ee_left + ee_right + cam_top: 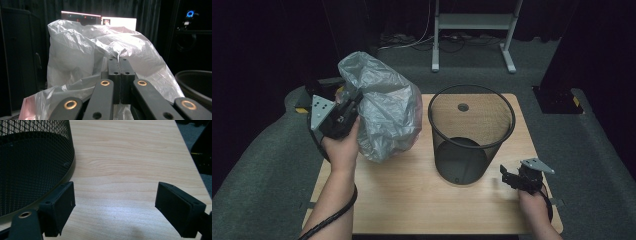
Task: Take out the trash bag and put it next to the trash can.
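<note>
A crumpled grey-white plastic bag is held up over the left side of the wooden table. My left gripper is shut on the bag's edge; in the left gripper view the bag billows past my closed left gripper. A black wire-mesh bin stands upright at the table's middle right, its mouth empty. My right gripper rests low near the table's front right, just right of the bin. In the right gripper view the right gripper stands wide open over bare wood, the bin's mesh wall at its left.
A white metal frame and cables lie on the dark floor behind the table. Dark padded surfaces flank the table on both sides. In the left gripper view a dark cabinet and a lit screen stand behind the bag.
</note>
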A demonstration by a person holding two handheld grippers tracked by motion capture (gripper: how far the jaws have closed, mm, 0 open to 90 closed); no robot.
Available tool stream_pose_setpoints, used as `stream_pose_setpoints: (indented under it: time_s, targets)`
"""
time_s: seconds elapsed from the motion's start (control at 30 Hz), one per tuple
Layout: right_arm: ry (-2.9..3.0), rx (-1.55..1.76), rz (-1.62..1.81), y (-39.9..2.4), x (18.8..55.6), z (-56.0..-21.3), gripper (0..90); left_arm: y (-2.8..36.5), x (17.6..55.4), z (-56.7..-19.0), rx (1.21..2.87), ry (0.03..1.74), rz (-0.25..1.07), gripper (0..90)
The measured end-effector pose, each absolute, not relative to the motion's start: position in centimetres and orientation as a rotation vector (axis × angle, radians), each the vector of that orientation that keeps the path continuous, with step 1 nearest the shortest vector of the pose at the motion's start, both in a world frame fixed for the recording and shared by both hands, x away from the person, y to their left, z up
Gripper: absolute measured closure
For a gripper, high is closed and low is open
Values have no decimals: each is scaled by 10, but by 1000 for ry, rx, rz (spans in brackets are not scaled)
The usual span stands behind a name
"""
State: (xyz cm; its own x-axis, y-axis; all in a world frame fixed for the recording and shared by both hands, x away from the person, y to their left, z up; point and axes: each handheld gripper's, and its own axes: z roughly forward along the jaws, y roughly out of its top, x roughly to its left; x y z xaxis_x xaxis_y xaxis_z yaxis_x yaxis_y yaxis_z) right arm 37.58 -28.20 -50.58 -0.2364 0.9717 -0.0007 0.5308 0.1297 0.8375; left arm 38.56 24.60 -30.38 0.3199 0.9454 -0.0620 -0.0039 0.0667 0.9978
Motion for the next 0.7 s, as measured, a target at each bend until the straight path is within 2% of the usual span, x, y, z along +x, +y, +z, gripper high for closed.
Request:
stream_pose_setpoints:
  time_s: [0.7]
  targets:
    - [1841, 1469, 1022, -285, 375, -506, 162, 207, 445, -343, 1447, 1050, 949, 900]
